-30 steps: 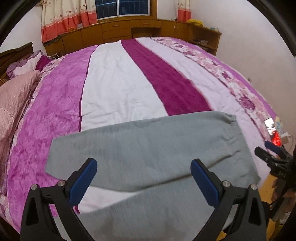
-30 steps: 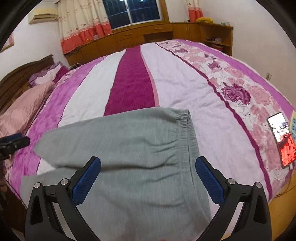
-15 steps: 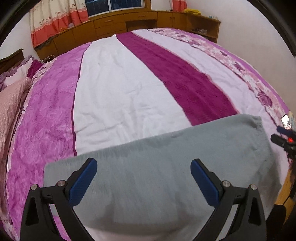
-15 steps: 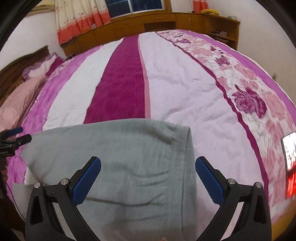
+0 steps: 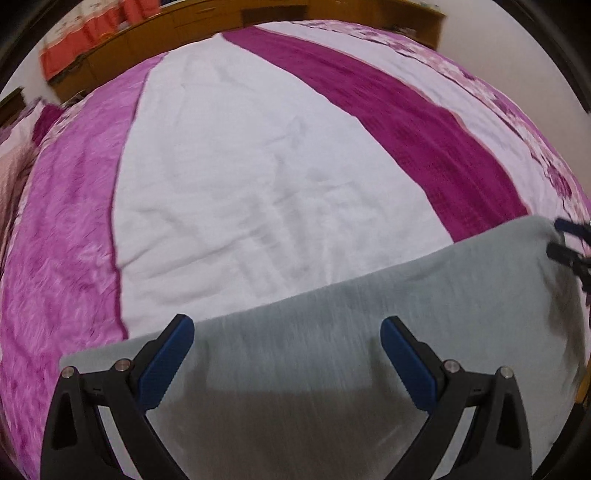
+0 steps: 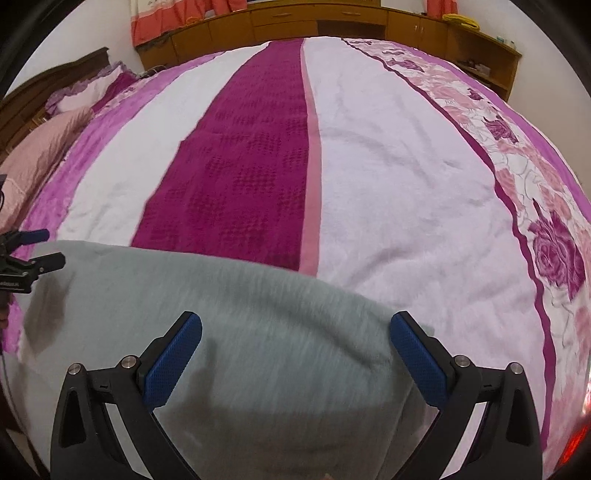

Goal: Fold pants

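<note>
The bed (image 6: 388,177) fills nearly everything here, spread with a striped cover: white bands, a deep magenta band down the middle, pink at one side and a rose-printed border at the other. Behind it runs a long wooden cabinet (image 6: 295,18) along the far wall, with orange-pink curtains (image 6: 166,18) hanging above it. Over at the head end there's a dark wooden headboard (image 6: 48,81) and a dusty-pink pillow (image 6: 40,147) lying against it.

The pants (image 6: 240,332) are grey, soft-looking, and lie flat across the near edge of the bed, stretched side to side. In the left wrist view they (image 5: 351,332) cover the whole lower stretch, their far edge a long slanted line over the white band.

Now the left tongs (image 5: 287,341), black arms with blue pads, jaws spread wide apart, hang over the grey cloth, gripping nothing. The right tongs (image 6: 295,336) are the same: jaws wide apart above the pants, near the cloth's right-hand edge, nothing between them.

Each pair shows up in the other's view, at either end of the pants, the left pair (image 6: 22,254) at the far left rim, the right pair (image 5: 570,243) at the far right, blurred. A red glow (image 6: 574,446) sits at the bed's bottom-right corner; I cannot tell what it is.
</note>
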The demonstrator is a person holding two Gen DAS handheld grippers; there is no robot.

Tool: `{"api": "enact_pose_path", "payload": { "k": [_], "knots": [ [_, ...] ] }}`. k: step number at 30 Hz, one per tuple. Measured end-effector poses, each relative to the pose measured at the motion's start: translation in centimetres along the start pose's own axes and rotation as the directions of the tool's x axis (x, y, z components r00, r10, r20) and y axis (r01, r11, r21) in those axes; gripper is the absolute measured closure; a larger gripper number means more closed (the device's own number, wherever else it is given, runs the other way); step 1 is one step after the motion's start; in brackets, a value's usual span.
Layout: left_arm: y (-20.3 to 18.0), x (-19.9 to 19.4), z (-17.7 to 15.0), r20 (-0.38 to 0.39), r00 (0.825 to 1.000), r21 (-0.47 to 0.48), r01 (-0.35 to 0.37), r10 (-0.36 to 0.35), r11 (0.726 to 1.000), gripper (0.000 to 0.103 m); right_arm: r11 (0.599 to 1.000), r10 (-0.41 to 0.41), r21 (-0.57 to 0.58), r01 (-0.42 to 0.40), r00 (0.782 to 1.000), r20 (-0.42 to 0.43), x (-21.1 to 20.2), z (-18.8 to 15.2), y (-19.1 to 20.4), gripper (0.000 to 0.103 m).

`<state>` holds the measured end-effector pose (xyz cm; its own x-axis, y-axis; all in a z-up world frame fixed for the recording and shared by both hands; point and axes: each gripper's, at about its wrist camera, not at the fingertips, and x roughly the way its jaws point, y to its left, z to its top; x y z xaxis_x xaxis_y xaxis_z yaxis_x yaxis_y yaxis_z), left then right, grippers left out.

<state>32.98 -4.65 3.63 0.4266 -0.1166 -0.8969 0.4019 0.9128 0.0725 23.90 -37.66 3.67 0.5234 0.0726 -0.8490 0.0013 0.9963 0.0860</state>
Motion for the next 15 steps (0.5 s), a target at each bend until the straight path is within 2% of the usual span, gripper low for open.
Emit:
{"api": "enact_pose_path", "payload": {
  "k": [5,7,10,15],
  "knots": [
    [-1.1,3.1,-0.5,-0.026,1.000,0.130,-0.011,0.014,0.991,0.000,0.998,-0.040,-0.059,0.039,0.999,-0.013,2.8,-0.3,0.1,0.004],
    [-1.0,3.8,-0.7,-0.027,1.000,0.125,0.005,-0.002,0.992,0.000,0.995,-0.057,-0.080,0.059,0.998,0.027,3.5,-0.8,0.4,0.004],
    [0.4,4.8,-0.7,-0.054,0.996,0.029,0.073,-0.071,0.997,0.000,0.995,-0.067,-0.069,0.073,0.995,0.075,3.9,-1.2,0.4,0.004],
    [0.2,5.2,-1.0,-0.030,0.998,0.067,0.064,-0.062,0.996,0.000,0.997,-0.046,-0.052,0.050,0.996,0.082,4.0,-1.1,0.0,0.003]
  ]
}}
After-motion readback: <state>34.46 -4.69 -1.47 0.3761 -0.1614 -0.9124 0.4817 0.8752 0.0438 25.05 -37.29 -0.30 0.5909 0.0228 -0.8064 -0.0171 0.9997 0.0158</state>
